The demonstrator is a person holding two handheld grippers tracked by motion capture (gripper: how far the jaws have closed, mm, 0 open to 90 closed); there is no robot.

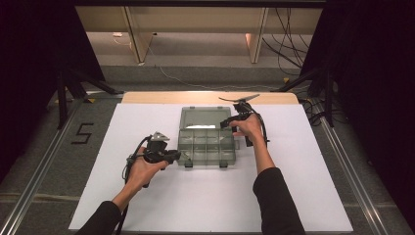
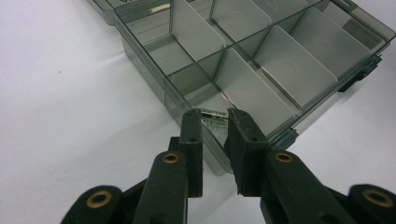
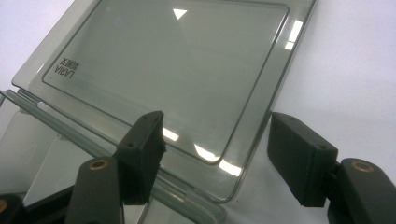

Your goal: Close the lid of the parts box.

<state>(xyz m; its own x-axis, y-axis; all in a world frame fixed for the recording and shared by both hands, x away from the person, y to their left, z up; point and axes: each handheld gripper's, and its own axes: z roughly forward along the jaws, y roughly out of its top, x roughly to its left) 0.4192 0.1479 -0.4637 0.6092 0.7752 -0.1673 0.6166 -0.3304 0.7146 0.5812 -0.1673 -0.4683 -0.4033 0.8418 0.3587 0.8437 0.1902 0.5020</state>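
A smoky clear compartment box [image 1: 206, 147] lies open mid-table, its lid [image 1: 203, 117] flat behind it. My left gripper [image 1: 176, 156] is at the box's front left corner. In the left gripper view its jaws [image 2: 214, 123] are nearly closed on a small shiny ridged piece [image 2: 217, 115], held just over the corner compartment of the box [image 2: 280, 70]. My right gripper [image 1: 228, 122] is at the lid's right side. Its jaws [image 3: 217, 123] stand wide open, one over the lid [image 3: 163, 60] and one over the white sheet, with nothing between them.
The white sheet [image 1: 210, 200] covers the table, with room in front of and beside the box. Dividers [image 2: 196, 28] split the box into several cells. Black stands [image 1: 63, 93] and cables [image 1: 288, 44] are on the floor beyond. A "5" mark [image 1: 82, 133] is at left.
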